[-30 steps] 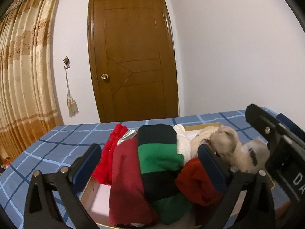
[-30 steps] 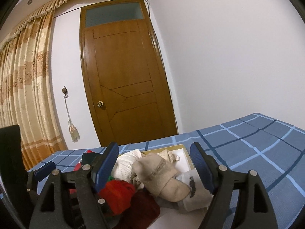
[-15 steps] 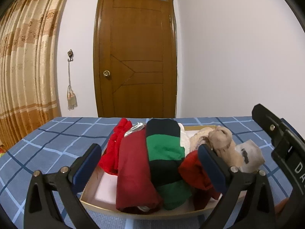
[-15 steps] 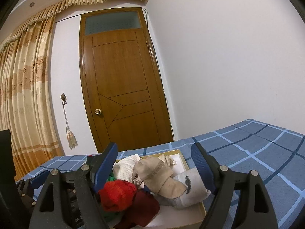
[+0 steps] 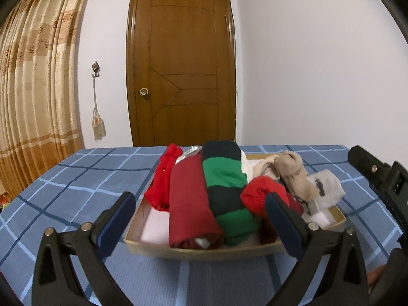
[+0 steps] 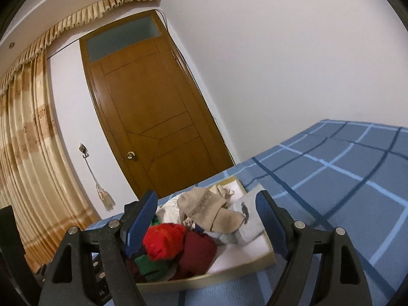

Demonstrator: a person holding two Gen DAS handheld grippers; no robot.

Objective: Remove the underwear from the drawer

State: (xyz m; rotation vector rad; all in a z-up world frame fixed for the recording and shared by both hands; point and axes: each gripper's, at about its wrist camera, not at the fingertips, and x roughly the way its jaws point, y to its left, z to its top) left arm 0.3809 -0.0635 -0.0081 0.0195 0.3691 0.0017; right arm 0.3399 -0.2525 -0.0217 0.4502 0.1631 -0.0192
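Observation:
A shallow wooden drawer (image 5: 204, 252) lies on the bed, packed with clothes. It holds a bright red piece (image 5: 163, 178), a dark red roll (image 5: 188, 204), a green and navy striped roll (image 5: 224, 178), a red bundle (image 5: 257, 193), beige socks (image 5: 293, 173) and a grey sock (image 5: 326, 186). My left gripper (image 5: 199, 200) is open just short of the drawer's front wall, with nothing between its fingers. In the right wrist view my right gripper (image 6: 206, 200) is open near the drawer's (image 6: 209, 278) right end, facing the red bundle (image 6: 165, 239) and beige socks (image 6: 211, 209).
A blue checked sheet (image 5: 76, 186) covers the bed around the drawer. A wooden door (image 5: 181, 76) and a white wall stand behind, with gold curtains (image 5: 33, 102) at the left. The right gripper's black body (image 5: 380, 178) shows at the right edge of the left wrist view.
Both grippers have drawn back from the drawer, so its front wall now shows. The right wrist view has tilted. Both grippers stay open.

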